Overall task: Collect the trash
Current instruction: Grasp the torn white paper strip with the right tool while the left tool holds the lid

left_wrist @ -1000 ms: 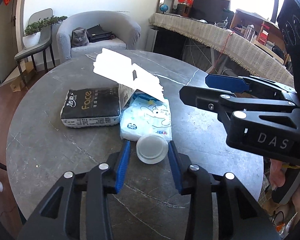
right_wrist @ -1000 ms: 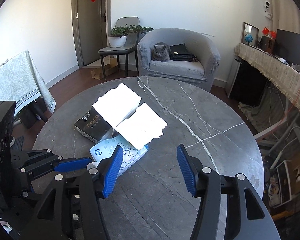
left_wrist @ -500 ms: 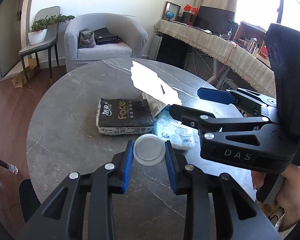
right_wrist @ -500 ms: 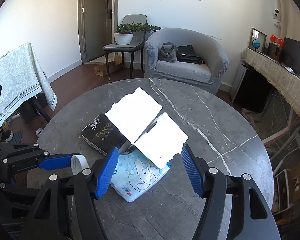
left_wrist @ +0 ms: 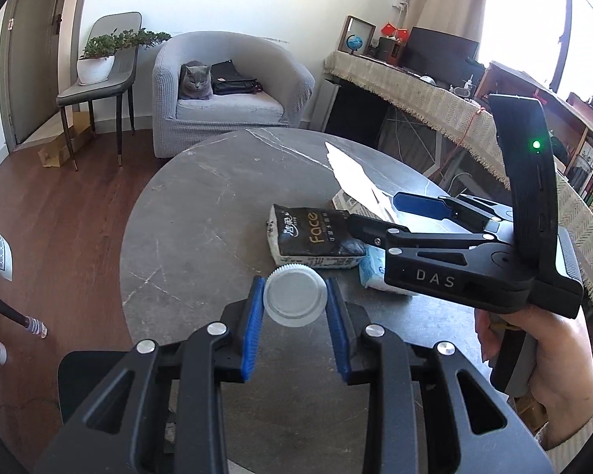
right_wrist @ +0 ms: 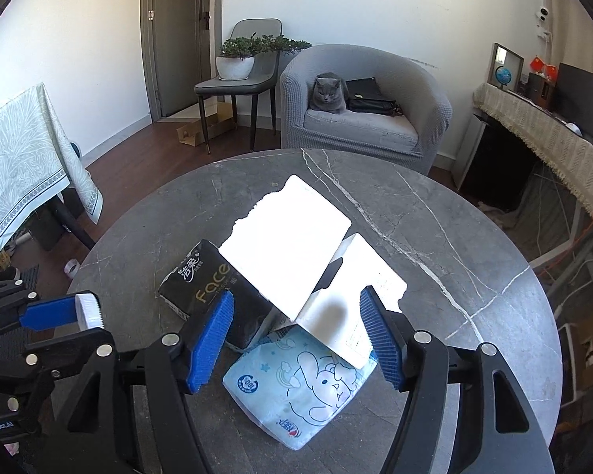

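Observation:
My left gripper (left_wrist: 295, 300) is shut on a white ribbed plastic lid (left_wrist: 295, 297) and holds it above the near left part of the round grey marble table (left_wrist: 201, 213). The lid also shows edge-on in the right wrist view (right_wrist: 87, 311). My right gripper (right_wrist: 296, 335) is open and empty, above a torn white carton (right_wrist: 292, 245), a black tissue pack (right_wrist: 201, 276) and a light blue tissue pack (right_wrist: 300, 391). In the left wrist view the right gripper (left_wrist: 375, 213) hangs over the black pack (left_wrist: 312, 237).
A grey armchair (right_wrist: 363, 114) with a grey cat (right_wrist: 328, 93) stands behind the table. A chair with a potted plant (right_wrist: 237, 59) is beside it. A cloth-covered sideboard (right_wrist: 549, 134) runs along the right. A draped table (right_wrist: 16, 170) is at left.
My left gripper has closed on the lid, lifted it off the table and carried it left. My right gripper has moved in over the carton and tissue packs, still open.

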